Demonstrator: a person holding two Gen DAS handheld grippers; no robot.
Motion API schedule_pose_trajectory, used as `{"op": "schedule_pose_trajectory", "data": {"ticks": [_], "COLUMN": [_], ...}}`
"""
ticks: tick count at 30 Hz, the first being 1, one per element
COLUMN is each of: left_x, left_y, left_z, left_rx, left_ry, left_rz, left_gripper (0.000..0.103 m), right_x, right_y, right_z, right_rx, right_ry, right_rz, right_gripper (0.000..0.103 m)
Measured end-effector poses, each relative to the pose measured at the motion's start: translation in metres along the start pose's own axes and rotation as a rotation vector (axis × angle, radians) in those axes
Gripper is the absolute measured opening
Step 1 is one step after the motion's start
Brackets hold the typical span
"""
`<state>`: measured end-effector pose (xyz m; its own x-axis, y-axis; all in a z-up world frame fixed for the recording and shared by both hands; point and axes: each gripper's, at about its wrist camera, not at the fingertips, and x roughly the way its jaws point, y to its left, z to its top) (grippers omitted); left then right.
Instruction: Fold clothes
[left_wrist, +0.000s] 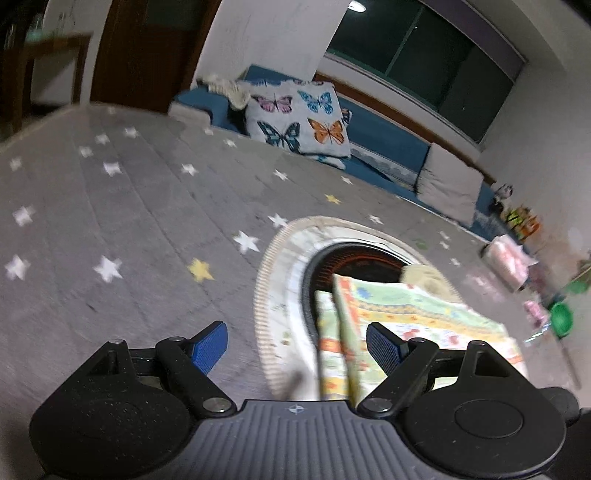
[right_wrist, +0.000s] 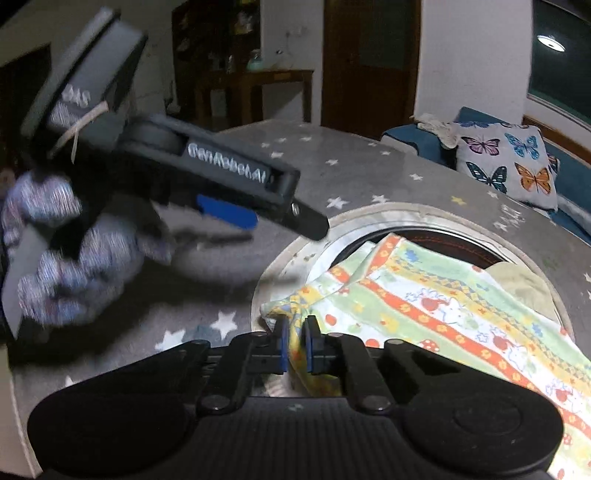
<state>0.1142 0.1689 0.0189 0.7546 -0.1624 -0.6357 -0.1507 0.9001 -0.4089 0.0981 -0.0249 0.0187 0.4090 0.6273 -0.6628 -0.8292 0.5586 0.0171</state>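
Patterned cloth, striped in green, orange and yellow with small cartoon prints, lies across a round opening in the grey star-printed cover and hangs partly into it. Its bunched corner is clamped between the blue pads of the right gripper, whose jaws are closed on the fabric. Off to the side, the left gripper hovers above the cover with its jaws spread wide and nothing between them; the cloth's edge lies just under its right finger. Behind, a butterfly cushion rests on a blue bench.
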Motion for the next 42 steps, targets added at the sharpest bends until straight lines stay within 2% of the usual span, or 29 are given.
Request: {"op": "schedule_pose_trajectory", "data": {"ticks": [10, 11, 13, 15, 16, 17, 20, 24, 32, 36, 38, 39, 41, 42], "left_x": [0.033, 0.037, 0.046, 0.054, 0.058, 0.061, 0.064, 0.062, 0.061, 0.061, 0.061, 0.061, 0.061, 0.061], "left_y": [-0.023, -0.025, -0.028, -0.026, -0.025, -0.024, -0.025, -0.028, -0.034, -0.036, -0.038, -0.039, -0.04, -0.041], "left_z": [-0.002, -0.002, -0.004, -0.005, -0.006, -0.007, -0.009, -0.011, -0.01, -0.01, -0.01, -0.01, -0.009, -0.009], "left_rx": [-0.161, -0.179, -0.215, -0.255, -0.274, -0.286, -0.266, -0.233, -0.19, -0.168, -0.156, -0.151, -0.139, -0.134], "left_ry": [0.123, 0.138, 0.164, 0.186, 0.196, 0.202, 0.195, 0.18, 0.166, 0.161, 0.159, 0.158, 0.156, 0.155], "left_rz": [-0.126, -0.14, -0.167, -0.185, -0.191, -0.192, -0.18, -0.168, -0.145, -0.133, -0.127, -0.124, -0.118, -0.115], "left_gripper": [0.083, 0.08, 0.064, 0.037, 0.031, 0.021, 0.014, 0.013, 0.014, 0.014, 0.014, 0.014, 0.014, 0.014], "right_x": [-0.04, -0.041, -0.044, -0.046, -0.047, -0.048, -0.054, -0.071, -0.086, -0.083, -0.091, -0.096, -0.099, -0.1], "right_y": [-0.022, -0.021, -0.02, -0.019, -0.019, -0.019, -0.026, -0.048, -0.133, -0.165, -0.176, -0.181, -0.188, -0.192], "right_z": [0.013, 0.012, 0.01, 0.007, 0.005, 0.004, -0.002, -0.015, -0.055, -0.077, -0.087, -0.091, -0.093, -0.093], "right_rx": [0.102, 0.101, 0.098, 0.099, 0.099, 0.098, 0.12, 0.182, 0.361, 0.424, 0.457, 0.475, 0.491, 0.499], "right_ry": [-0.097, -0.098, -0.101, -0.102, -0.103, -0.102, -0.102, -0.113, -0.079, -0.036, -0.05, -0.061, -0.069, -0.074], "right_rz": [0.026, 0.03, 0.039, 0.051, 0.057, 0.061, 0.066, 0.012, -0.264, -0.364, -0.391, -0.395, -0.426, -0.441], "right_gripper": [0.005, 0.005, 0.005, 0.005, 0.005, 0.005, 0.006, 0.008, 0.01, 0.01, 0.01, 0.013, 0.035, 0.036]}}
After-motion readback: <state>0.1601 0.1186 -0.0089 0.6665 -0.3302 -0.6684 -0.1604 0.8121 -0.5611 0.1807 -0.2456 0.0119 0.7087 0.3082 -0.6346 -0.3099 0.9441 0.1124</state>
